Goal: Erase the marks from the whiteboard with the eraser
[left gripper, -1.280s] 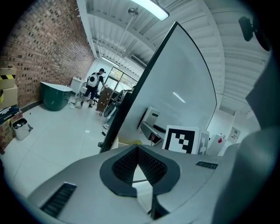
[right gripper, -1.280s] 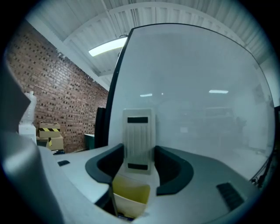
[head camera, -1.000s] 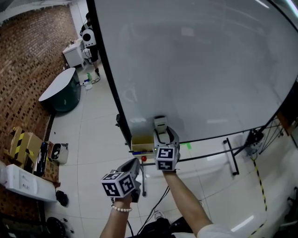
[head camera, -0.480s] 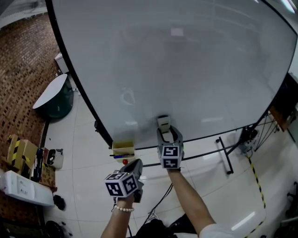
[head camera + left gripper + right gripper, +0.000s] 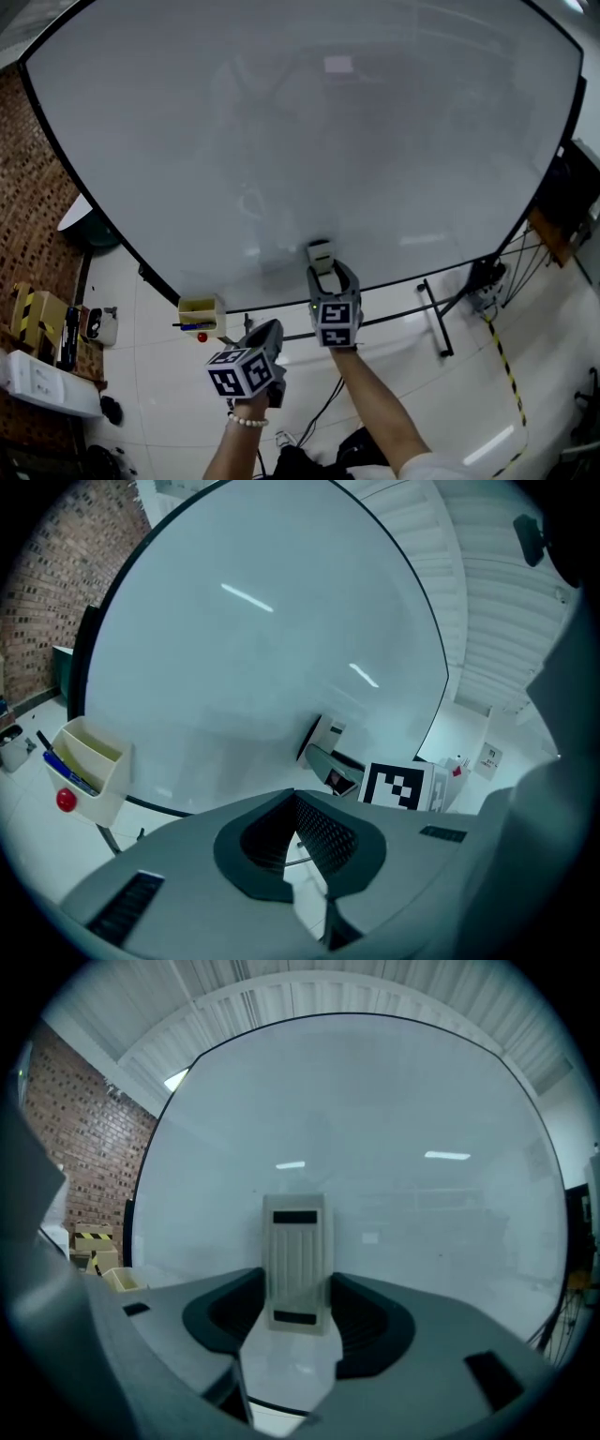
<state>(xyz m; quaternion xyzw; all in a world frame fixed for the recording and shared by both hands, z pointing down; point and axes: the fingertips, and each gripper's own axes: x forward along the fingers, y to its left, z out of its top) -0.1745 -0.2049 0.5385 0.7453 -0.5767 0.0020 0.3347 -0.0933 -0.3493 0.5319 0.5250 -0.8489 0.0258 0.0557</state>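
Observation:
A large whiteboard (image 5: 375,141) fills the head view; its surface looks almost bare, with one faint looped smear (image 5: 251,204). My right gripper (image 5: 331,267) is shut on a cream eraser (image 5: 321,255), which is pressed flat on the board just above its lower edge. In the right gripper view the eraser (image 5: 297,1265) stands upright between the jaws of the right gripper (image 5: 298,1321). My left gripper (image 5: 272,330) hangs lower and to the left, off the board, shut with nothing in it. In the left gripper view the left gripper (image 5: 298,850) faces the board (image 5: 234,639) and the eraser (image 5: 319,738).
A pale yellow marker holder (image 5: 201,314) with a blue pen and a red knob hangs at the board's lower left corner. Stand legs (image 5: 431,314) and cables lie on the tiled floor below. A brick wall (image 5: 28,187) and boxes (image 5: 37,319) are at the left.
The view has swung, so the board's left corner and the marker holder have slid left. The eraser now sits farther right of the holder, still near the lower edge. The left gripper stays low.

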